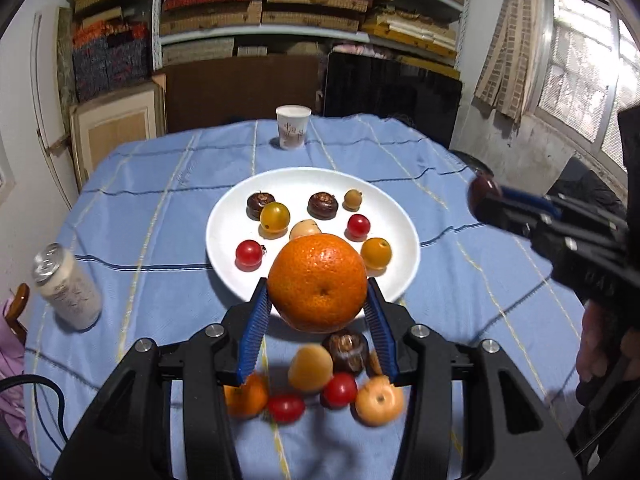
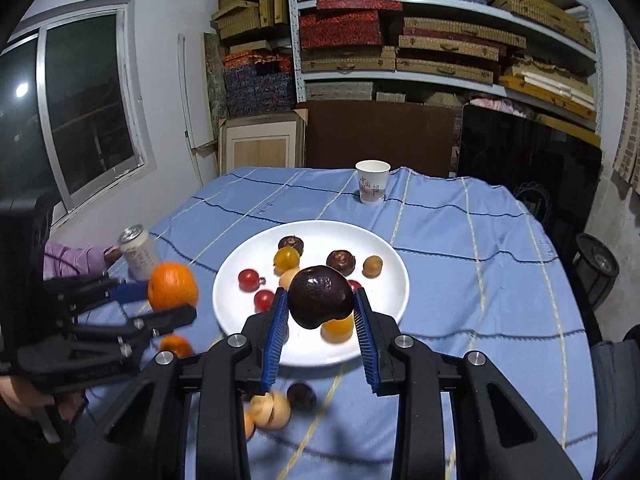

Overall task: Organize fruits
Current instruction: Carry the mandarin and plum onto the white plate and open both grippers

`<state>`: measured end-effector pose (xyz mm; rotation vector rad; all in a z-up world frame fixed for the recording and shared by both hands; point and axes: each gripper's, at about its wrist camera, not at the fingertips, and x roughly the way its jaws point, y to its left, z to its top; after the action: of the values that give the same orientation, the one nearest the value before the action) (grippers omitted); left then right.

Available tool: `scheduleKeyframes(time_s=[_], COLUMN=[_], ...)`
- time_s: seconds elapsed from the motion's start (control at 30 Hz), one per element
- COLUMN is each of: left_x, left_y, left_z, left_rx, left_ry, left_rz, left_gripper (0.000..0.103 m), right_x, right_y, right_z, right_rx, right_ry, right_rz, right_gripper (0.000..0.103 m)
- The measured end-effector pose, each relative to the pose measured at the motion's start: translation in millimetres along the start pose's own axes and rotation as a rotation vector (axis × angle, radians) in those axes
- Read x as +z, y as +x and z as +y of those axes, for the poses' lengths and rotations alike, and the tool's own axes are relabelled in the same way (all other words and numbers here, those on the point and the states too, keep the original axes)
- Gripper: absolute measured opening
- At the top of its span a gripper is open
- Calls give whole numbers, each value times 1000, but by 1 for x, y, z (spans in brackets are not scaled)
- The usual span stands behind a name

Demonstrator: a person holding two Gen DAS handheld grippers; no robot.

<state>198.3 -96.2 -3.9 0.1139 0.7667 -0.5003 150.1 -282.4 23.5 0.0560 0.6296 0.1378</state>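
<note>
Both fruits are in the air, bound for the white plate (image 1: 224, 256): the left gripper (image 1: 316, 296) pinches an orange (image 1: 317, 280), the right gripper (image 2: 320, 308) a dark plum (image 2: 320, 300). Next, I judge, comes setting each onto bare plate.

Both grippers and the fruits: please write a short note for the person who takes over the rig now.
Left gripper: jaws shut on the orange, held above the near rim of the white plate.
Right gripper: jaws shut on a dark plum, also held over the plate.
Done: eight small fruits lie on the plate, among them a red tomato and a yellow tomato.
Left: set down both held fruits, then collect the loose fruit pile on the blue tablecloth in front of the plate.
The can and paper cup stand aside.
</note>
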Motion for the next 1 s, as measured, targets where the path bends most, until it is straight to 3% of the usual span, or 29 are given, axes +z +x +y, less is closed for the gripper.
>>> scheduleKeyframes(time_s=[0.27, 0.47, 0.53, 0.6, 0.67, 0.73, 1.0], left_x=[15, 18, 18, 17, 18, 19, 5], left_y=[68, 97, 99, 95, 83, 71, 12], left_z=[18, 33, 37, 37, 35, 32, 17], left_rx=[36, 43, 40, 31, 34, 44, 50], left_ry=[-27, -60, -82, -87, -86, -76, -41], left_rz=[96, 147, 147, 133, 92, 51, -50], left_gripper=[46, 47, 47, 50, 71, 79, 80], right_x=[27, 27, 27, 27, 25, 23, -2], right_y=[99, 139, 139, 131, 124, 115, 62], right_z=[-7, -7, -7, -5, -6, -6, 1], right_rx=[33, 33, 21, 22, 15, 12, 20], right_ry=[18, 24, 22, 11, 6, 8, 22], right_rz=[114, 165, 153, 133, 125, 118, 102], right_gripper=[33, 36, 46, 46, 46, 46, 46])
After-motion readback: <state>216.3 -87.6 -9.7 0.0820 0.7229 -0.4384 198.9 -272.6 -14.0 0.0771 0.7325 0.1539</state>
